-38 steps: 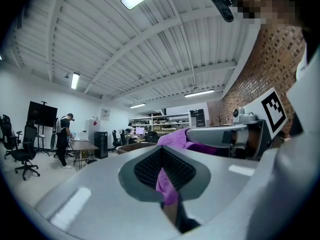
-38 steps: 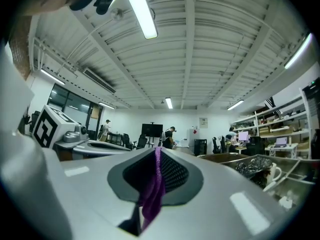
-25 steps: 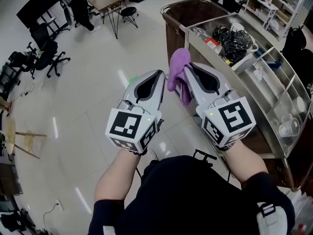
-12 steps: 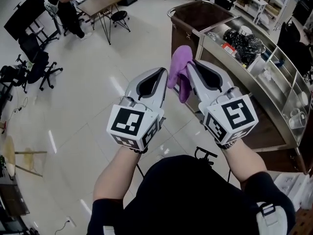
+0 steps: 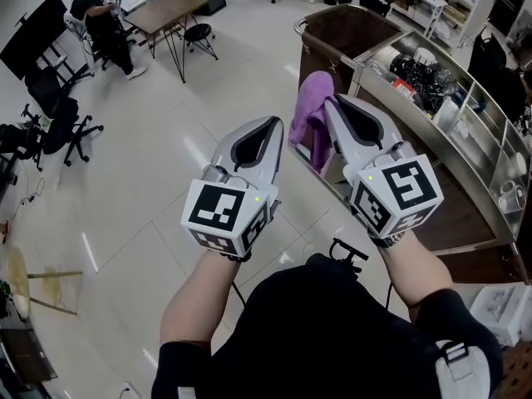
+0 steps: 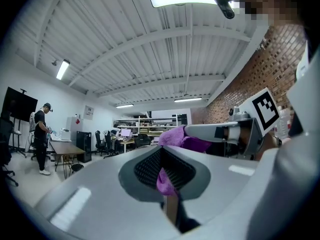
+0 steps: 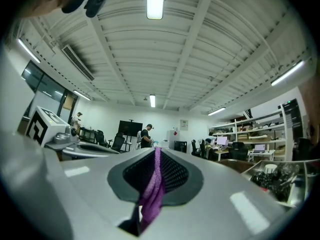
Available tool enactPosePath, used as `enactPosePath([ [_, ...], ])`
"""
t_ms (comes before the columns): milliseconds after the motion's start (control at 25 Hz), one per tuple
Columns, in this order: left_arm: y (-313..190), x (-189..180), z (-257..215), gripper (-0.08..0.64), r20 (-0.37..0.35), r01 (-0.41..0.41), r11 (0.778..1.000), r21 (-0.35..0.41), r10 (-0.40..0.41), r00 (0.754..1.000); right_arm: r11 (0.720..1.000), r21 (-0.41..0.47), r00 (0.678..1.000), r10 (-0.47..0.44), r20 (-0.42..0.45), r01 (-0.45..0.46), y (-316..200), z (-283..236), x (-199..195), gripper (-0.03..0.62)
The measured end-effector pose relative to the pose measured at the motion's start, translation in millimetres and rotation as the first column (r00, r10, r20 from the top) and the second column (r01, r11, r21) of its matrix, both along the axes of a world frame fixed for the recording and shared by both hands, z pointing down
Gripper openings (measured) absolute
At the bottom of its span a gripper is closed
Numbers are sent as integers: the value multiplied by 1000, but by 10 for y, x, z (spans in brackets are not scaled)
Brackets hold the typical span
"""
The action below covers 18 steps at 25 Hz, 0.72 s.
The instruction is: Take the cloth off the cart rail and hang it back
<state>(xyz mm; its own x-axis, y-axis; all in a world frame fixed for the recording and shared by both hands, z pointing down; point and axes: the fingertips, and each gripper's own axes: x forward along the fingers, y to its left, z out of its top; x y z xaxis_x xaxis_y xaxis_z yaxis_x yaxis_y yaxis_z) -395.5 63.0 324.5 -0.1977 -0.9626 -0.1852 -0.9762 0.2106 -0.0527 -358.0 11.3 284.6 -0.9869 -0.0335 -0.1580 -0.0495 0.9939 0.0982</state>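
A purple cloth [image 5: 313, 110] hangs in the air beside the cart [image 5: 465, 131], touching no rail. My right gripper [image 5: 333, 100] is shut on its upper edge, and the cloth [image 7: 152, 194] runs down the slit between its jaws in the right gripper view. My left gripper [image 5: 273, 124] is held level just left of it, jaws together. In the left gripper view a small fold of the cloth [image 6: 165, 181] sits pinched between those jaws, while the head view hides that fold. Both grippers point slightly upward, side by side.
The steel cart stands to the right with black bags [image 5: 422, 75] and dishes on top and a brown bin [image 5: 345, 32] at its far end. To the far left are a desk [image 5: 166, 8], office chairs [image 5: 58, 119] and a person [image 5: 98, 23]. Tiled floor lies below the grippers.
Both grippers have travelled together with the cloth held between them. The cart now lies further to the right in the head view, and the cloth hangs the same way.
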Motion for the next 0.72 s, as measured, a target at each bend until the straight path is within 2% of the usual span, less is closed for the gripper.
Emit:
enactPosePath([
  [360,-250,-377,18,2,6,-22,1000,-1,22,1000,1000,-2,1000,11,16,-11,-181,29,-385,30],
  [720,-1082,-911,72,2,28,-56,998,-43,57,998,999,-36,998,33,45,-31,-939,113,-887,31],
])
